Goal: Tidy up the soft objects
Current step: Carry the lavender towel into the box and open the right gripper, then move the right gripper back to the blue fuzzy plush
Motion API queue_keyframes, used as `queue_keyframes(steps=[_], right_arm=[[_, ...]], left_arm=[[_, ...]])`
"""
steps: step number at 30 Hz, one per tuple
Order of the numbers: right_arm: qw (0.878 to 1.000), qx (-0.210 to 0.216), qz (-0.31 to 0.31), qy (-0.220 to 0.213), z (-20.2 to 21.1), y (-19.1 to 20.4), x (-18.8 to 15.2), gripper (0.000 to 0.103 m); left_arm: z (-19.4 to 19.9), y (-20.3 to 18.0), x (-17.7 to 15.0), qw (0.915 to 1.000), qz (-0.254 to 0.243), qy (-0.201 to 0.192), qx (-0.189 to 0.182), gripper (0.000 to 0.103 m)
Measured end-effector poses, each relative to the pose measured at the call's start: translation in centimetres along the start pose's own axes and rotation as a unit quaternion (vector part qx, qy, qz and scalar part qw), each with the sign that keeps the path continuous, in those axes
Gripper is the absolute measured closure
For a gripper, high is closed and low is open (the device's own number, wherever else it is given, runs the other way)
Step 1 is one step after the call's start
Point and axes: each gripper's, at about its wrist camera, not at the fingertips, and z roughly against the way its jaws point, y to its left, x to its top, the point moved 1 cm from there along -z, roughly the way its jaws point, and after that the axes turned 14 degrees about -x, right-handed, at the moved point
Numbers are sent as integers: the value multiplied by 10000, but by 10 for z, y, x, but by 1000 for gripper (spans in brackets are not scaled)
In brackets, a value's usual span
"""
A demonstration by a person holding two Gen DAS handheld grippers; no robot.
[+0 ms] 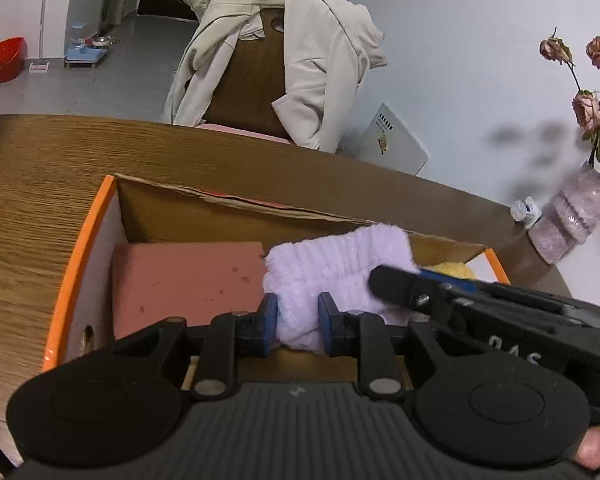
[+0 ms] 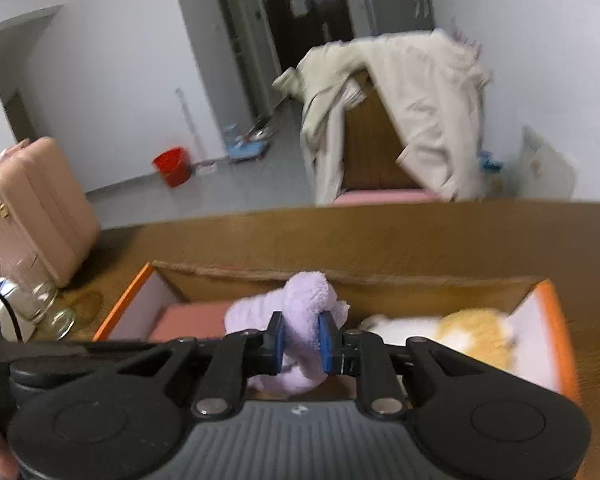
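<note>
I count one lavender towel point(image 1: 332, 272), one pink sponge block point(image 1: 188, 284) and one yellow plush point(image 2: 476, 336). I see one cardboard box point(image 1: 228, 208) and two grippers.

left gripper point(image 1: 298, 326) jaws pinching lilac towel point(image 1: 336, 276), over orange box point(image 1: 80, 264)

The box point(image 1: 80, 264) sits on the table point(image 1: 40, 184), with a sponge point(image 1: 188, 284) in its left part, a plush toy point(image 2: 472, 340) in its right, and a towel point(image 1: 332, 276) over its middle; a chair point(image 1: 256, 92) stands behind it.
</note>
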Motion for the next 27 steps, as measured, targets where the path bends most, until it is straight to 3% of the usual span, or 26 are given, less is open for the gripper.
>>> queue_keyframes(steps=[4,11,12,13,14,23,27], right_arm=[[9995,-85,-38,297,-21,-5,-9,85],[9987,-43,-64,500,-18,-7,-12,84],[9988,-23,-68,491,-15,-8,-12,83],[9989,-9,-94,463,-10,-10,-12,79],[9990,-38,-113,437,-6,-11,-10,74],[9989,-86,42,-458,116,-22,7,56],[9961,49,135,-870,181,-32,-13,49]], left_arm=[[3,6,-3,9999,-102,-69,83,67],[6,-6,-10,9997,-101,-115,206,65],[9,-6,-10,9997,-109,-111,207,61],[15,-7,-10,9996,-109,-147,205,48],[24,-9,-11,9994,-127,-222,215,42],[136,-62,-15,9884,-1098,-846,616,31],[195,-81,-47,9803,-1372,-1183,787,29]])
